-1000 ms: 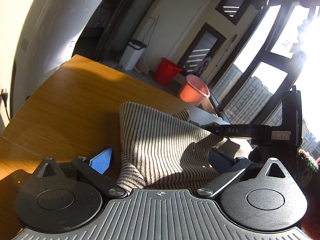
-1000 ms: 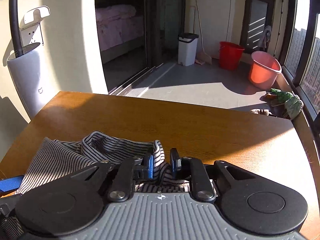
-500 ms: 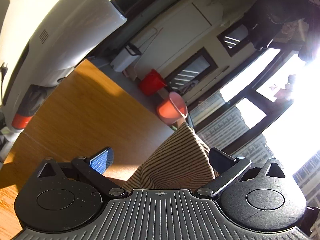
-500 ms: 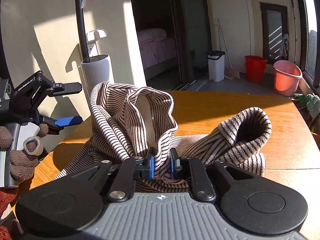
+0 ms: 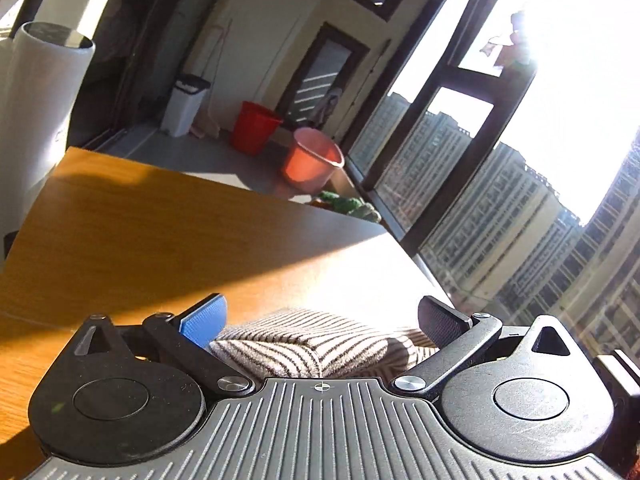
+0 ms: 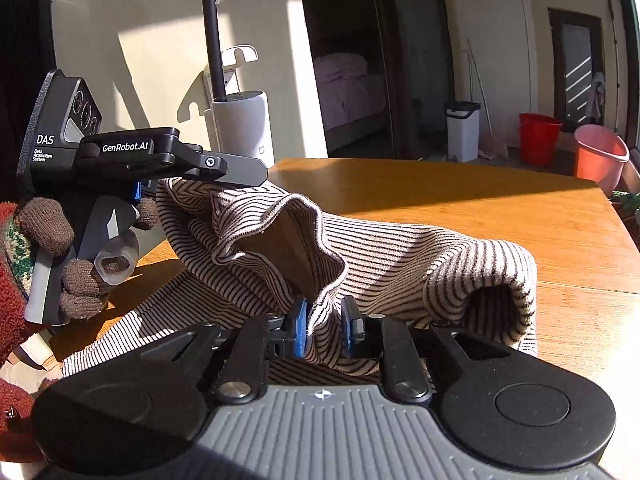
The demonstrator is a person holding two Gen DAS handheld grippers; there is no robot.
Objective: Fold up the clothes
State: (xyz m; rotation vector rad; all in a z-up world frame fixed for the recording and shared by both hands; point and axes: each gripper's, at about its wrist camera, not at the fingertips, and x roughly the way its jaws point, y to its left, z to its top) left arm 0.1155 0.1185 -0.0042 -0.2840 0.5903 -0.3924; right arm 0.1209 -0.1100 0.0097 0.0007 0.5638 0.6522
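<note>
A beige, dark-striped knit garment lies bunched on the wooden table, partly lifted. My right gripper is shut on a fold of it near the neck opening. My left gripper is open, its jaws wide apart, with a folded edge of the garment lying between them, not pinched. In the right wrist view the left gripper sits over the garment's upper left edge, held by a gloved hand. A sleeve cuff hangs at the right.
A white cylindrical appliance with a black pole stands off the table's far left corner. On the floor beyond are a white bin, a red bucket and a pink bucket. Windows run along the right.
The right gripper has kept its hold and lifted the garment off the table. The left gripper has swung down and level over the garment's edge, staying open.
</note>
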